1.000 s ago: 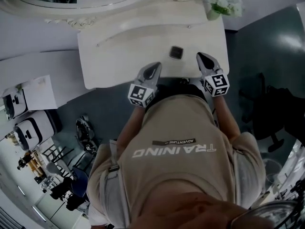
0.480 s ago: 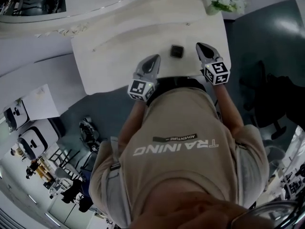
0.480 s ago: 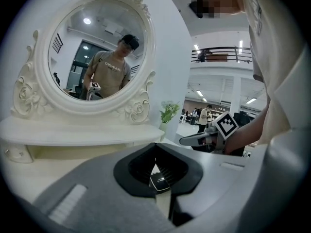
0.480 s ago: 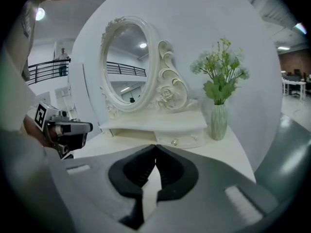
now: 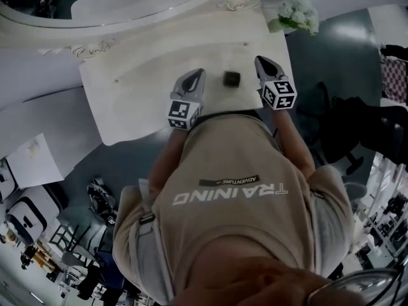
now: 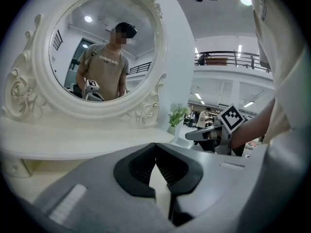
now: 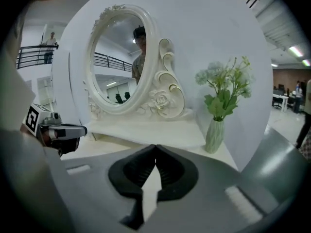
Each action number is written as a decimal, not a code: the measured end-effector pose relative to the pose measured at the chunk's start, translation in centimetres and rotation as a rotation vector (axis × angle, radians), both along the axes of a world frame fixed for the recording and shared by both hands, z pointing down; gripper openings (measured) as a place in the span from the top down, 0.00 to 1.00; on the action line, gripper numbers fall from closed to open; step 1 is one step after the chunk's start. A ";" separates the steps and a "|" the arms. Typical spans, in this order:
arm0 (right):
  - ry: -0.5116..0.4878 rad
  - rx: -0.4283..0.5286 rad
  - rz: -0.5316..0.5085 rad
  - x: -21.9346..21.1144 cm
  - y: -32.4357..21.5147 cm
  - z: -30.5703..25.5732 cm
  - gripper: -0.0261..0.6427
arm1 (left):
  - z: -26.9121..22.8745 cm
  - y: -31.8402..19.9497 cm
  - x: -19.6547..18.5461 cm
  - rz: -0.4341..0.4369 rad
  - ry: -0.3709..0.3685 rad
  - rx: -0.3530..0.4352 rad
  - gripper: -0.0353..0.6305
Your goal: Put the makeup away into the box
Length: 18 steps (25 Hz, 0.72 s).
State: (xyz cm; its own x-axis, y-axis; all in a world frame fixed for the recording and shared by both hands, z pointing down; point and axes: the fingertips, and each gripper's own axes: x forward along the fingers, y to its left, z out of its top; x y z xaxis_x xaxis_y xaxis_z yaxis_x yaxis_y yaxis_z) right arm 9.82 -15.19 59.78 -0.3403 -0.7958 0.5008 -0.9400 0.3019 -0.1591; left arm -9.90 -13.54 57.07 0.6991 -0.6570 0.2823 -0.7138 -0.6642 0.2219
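Observation:
A small dark square makeup case (image 5: 231,78) lies near the front edge of the white dressing table (image 5: 134,101). My left gripper (image 5: 197,74) hovers just left of the case, shut with nothing between its jaws; in the left gripper view its tips (image 6: 155,145) meet. My right gripper (image 5: 259,60) is just right of the case, also shut and empty, tips (image 7: 155,147) together. Each gripper shows in the other's view: the right gripper (image 6: 197,135) and the left gripper (image 7: 73,130). The case is hidden in both gripper views.
A large oval mirror in an ornate white frame (image 7: 163,98) stands at the back of the table. A pale vase of green and white flowers (image 5: 294,14) (image 7: 215,135) sits at the back right corner. The person's torso (image 5: 236,190) is against the table's front.
Both grippers have moved forward from the table's front edge to over its top, and now flank the dark case. Both stayed shut.

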 end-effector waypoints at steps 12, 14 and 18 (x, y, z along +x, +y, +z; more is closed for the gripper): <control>0.131 -0.073 -0.020 -0.1 -2.0 4.5 0.94 | 1.3 -0.2 -1.1 0.016 -0.012 -0.054 0.94; 0.144 -0.091 -0.023 0.5 -2.2 5.7 0.82 | 1.2 -0.2 -1.3 -0.002 -0.026 -0.060 0.94; 0.091 -0.134 -0.020 1.0 -3.8 8.1 0.82 | 1.2 -1.1 -0.8 -0.017 -0.046 -0.071 0.94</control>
